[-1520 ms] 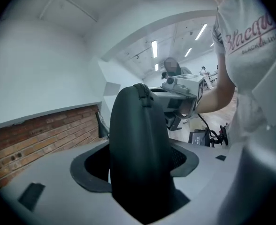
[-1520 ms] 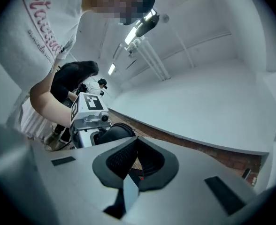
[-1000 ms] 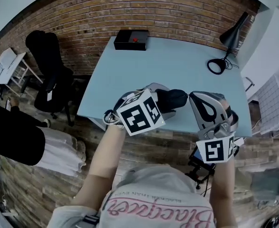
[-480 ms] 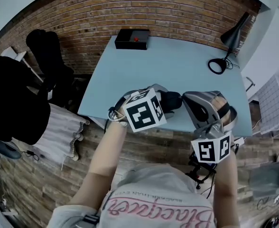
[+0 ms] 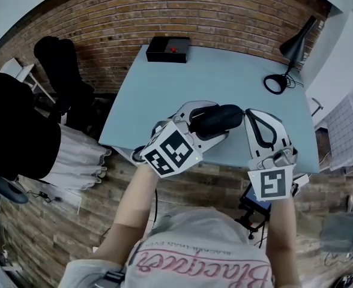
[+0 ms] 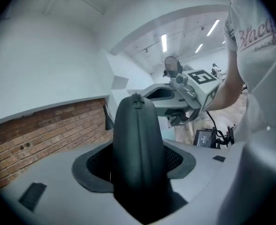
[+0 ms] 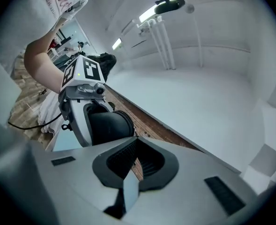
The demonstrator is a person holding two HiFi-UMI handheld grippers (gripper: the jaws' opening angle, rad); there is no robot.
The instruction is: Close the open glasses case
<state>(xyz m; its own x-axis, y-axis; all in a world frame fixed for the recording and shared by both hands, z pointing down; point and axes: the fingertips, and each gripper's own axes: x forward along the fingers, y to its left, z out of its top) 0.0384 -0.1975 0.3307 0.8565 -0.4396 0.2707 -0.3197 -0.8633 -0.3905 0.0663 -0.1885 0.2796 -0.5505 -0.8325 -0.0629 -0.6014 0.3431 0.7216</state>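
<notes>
The left claw (image 5: 205, 126) is clamped on the dark glasses case (image 6: 137, 144), which stands upright between its pads and is held just above the near edge of the pale counter (image 5: 224, 77). The right claw (image 7: 131, 168) sits just beside it with its pads brought together on nothing. The case looks like a light, rounded shell with a matte skin: probably stiff enough to take a firm pinch without denting, but curved enough to roll or twist in a narrow grip. A seam with a small tab runs over its top end, and I cannot tell whether that seam is fully shut. The best hold seems to be across the narrow middle, as now, leaving the seam edge free for the other claw to press.
</notes>
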